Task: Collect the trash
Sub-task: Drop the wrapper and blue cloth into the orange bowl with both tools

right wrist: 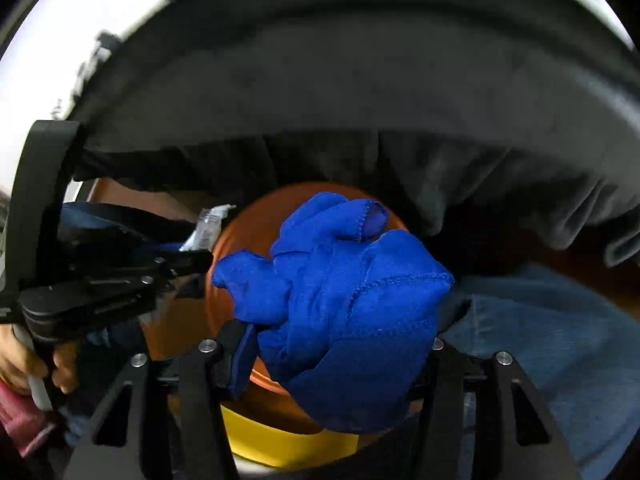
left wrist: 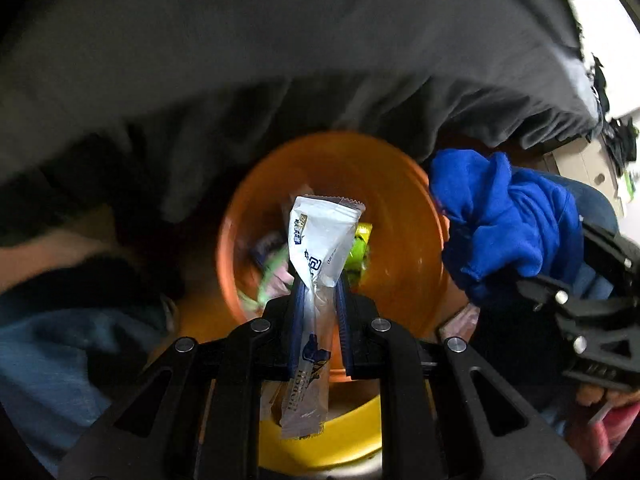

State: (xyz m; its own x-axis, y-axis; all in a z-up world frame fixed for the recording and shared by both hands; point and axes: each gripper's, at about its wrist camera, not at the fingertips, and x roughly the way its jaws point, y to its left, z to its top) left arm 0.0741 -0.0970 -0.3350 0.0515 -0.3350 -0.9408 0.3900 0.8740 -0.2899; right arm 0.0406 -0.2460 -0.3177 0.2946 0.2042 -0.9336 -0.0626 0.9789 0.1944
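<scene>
Over the orange bin (left wrist: 400, 216), the left tool (left wrist: 320, 292) is pinching a white wrapper (left wrist: 320, 240) and the half-open right tool (right wrist: 340, 344) is gripping a blue cloth (right wrist: 340, 280), both awaiting release.

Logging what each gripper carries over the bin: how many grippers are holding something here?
2. The left gripper is shut on a white wrapper above the orange bin; the right gripper holds a bunched blue cloth over the same bin.
</scene>
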